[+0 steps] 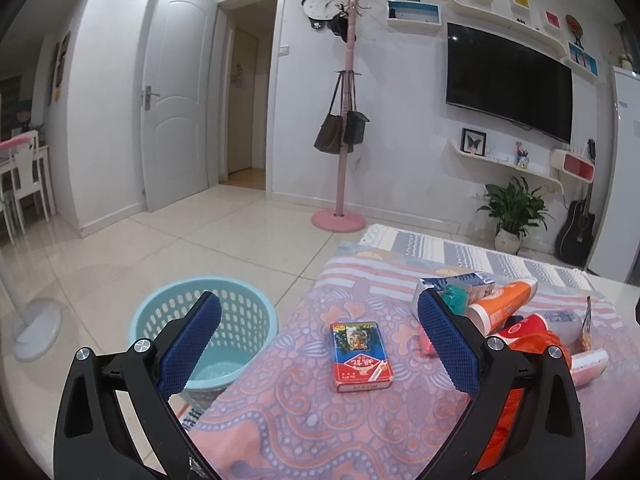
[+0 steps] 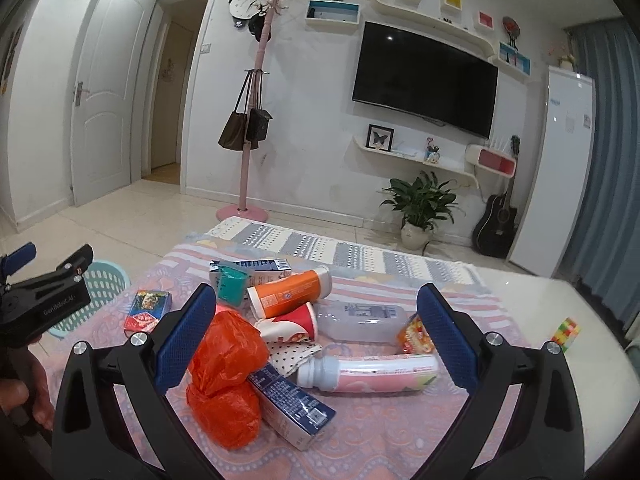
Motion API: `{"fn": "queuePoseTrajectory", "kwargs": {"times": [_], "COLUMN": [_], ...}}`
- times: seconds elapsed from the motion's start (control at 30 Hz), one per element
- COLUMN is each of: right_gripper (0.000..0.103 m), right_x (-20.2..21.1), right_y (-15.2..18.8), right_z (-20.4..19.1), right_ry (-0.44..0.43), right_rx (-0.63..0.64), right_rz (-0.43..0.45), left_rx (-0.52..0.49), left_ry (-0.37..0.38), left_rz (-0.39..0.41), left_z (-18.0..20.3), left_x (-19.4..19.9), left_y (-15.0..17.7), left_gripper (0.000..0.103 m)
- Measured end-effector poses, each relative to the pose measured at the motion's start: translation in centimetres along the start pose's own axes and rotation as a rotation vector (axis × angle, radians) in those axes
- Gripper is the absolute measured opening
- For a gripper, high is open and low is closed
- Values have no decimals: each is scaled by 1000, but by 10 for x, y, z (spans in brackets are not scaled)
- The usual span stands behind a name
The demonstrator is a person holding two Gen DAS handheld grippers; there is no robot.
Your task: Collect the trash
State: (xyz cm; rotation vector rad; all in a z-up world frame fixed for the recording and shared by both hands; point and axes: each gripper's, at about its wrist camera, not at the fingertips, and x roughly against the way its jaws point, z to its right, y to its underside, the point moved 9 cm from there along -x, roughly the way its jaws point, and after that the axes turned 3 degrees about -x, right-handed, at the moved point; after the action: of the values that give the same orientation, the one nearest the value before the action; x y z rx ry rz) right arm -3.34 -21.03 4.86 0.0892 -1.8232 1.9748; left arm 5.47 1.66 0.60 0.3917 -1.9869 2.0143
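The left gripper [image 1: 320, 332] is spread wide and holds nothing. Between its fingers, on the patterned cloth [image 1: 280, 400], lies a card box [image 1: 360, 356], flat, clear of both pads. Its left finger reaches out past the table edge, over a light blue basket [image 1: 204, 332] that stands on the floor just beside the table. Behind its right finger the trash pile begins: an orange bottle [image 1: 502, 300] on its side, a teal scrap [image 1: 454, 294] and a red cup [image 1: 528, 324].

The right gripper [image 2: 316, 332] is also spread wide and empty, poised over the pile. Most of the trash lies between its fingers. Touching or just beside the left finger is an orange bag [image 2: 224, 376], crumpled, with a dark blue carton [image 2: 292, 404] lying against it. In the middle are a red cup [image 2: 292, 326] on its side, a dotted paper cup [image 2: 296, 354], a pink bottle [image 2: 372, 372] and a clear bottle [image 2: 360, 320], both lying flat. A snack wrapper [image 2: 414, 336] sits just beside the right finger. Farther back lie the orange bottle [image 2: 292, 294], a teal scrap [image 2: 232, 284] and a milk carton [image 2: 256, 268]. The card box [image 2: 148, 310] lies outside the left finger, near the basket [image 2: 100, 284]. The left gripper [image 2: 48, 276] shows at the left edge, a hand [image 2: 24, 388] beneath it. A coloured cube [image 2: 566, 330] sits apart on the bare table at the right.
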Motion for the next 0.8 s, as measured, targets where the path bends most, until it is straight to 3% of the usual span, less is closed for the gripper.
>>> {"fn": "queuePoseTrajectory", "kwargs": {"times": [0.13, 0.4, 0.8], "right_gripper": [95, 95, 95], "right_x": [4, -26, -36], "right_y": [0, 26, 51], "right_z": [1, 2, -29], "right_ry": [-13, -48, -164], "right_rx": [6, -39, 20], "right_rz": [-1, -68, -101], "left_rx": [44, 83, 46], "left_ry": [4, 16, -45], "left_rz": [-28, -98, -148], "left_z": [-6, -4, 0], "left_x": [-3, -20, -27], "left_y": [3, 17, 36], "left_gripper": [96, 96, 96]}}
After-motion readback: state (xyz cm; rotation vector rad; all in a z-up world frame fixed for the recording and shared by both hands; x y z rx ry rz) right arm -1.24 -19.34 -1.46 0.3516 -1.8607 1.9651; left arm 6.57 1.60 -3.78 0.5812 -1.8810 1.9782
